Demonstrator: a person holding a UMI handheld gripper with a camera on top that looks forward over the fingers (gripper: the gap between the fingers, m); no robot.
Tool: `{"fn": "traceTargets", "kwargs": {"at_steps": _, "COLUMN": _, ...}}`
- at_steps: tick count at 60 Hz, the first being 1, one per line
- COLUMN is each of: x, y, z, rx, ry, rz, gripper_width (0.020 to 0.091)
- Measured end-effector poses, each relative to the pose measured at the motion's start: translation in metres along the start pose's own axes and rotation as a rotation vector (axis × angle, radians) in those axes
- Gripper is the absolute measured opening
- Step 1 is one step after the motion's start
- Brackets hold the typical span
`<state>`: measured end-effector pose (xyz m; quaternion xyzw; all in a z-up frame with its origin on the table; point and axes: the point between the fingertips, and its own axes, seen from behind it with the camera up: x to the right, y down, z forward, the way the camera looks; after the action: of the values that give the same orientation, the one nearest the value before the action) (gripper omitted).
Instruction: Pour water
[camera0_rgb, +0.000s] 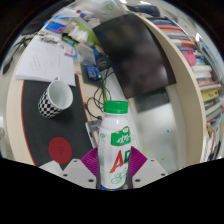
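Desk (150, 120), bottle (116, 145) in hand-held gripper (113, 164)

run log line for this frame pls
gripper: shut on bottle | bottle: upright, green cap on | checkered mug: beyond, on dark mat, no pour yet

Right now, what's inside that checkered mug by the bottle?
The checkered mug lies tipped on the dark mat, its mouth showing only a white inner wall; no liquid is visible. Its far interior is hidden. The bottle stands between the gripper fingers.
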<state>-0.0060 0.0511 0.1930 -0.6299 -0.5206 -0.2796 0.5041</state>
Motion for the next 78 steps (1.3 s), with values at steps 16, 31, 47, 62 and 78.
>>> {"fn": "traceTargets", "kwargs": {"at_steps": 16, "x": -0.024, "y": -0.041, "z": 0.016, "rx": -0.059, "ry": -0.009, "rz": -0.543, "gripper_width": 0.0354}}
{"fn": "traceTargets", "kwargs": {"at_steps": 31, "x": -0.030, "y": -0.057, "z": 0.029, "rx": -0.083, "ry": -0.010, "rz": -0.806, "gripper_width": 0.0354}}
{"fn": "traceTargets", "kwargs": {"at_steps": 47, "x": -0.043, "y": -0.068, "z": 0.035, "rx": -0.099, "ry": -0.014, "rz": -0.880, "gripper_width": 0.0354}}
{"fn": "traceTargets", "kwargs": {"at_steps": 62, "x": -0.025, "y": -0.075, "z": 0.004, "rx": -0.052, "ry": -0.070, "rz": -0.307, "gripper_width": 0.0356}}
{"fn": "traceTargets", "kwargs": {"at_steps": 78, "x": -0.008, "y": -0.061, "z": -0.038, "rx": 0.054, "ry": -0.112, "rz": 0.579, "gripper_width": 0.0370}}
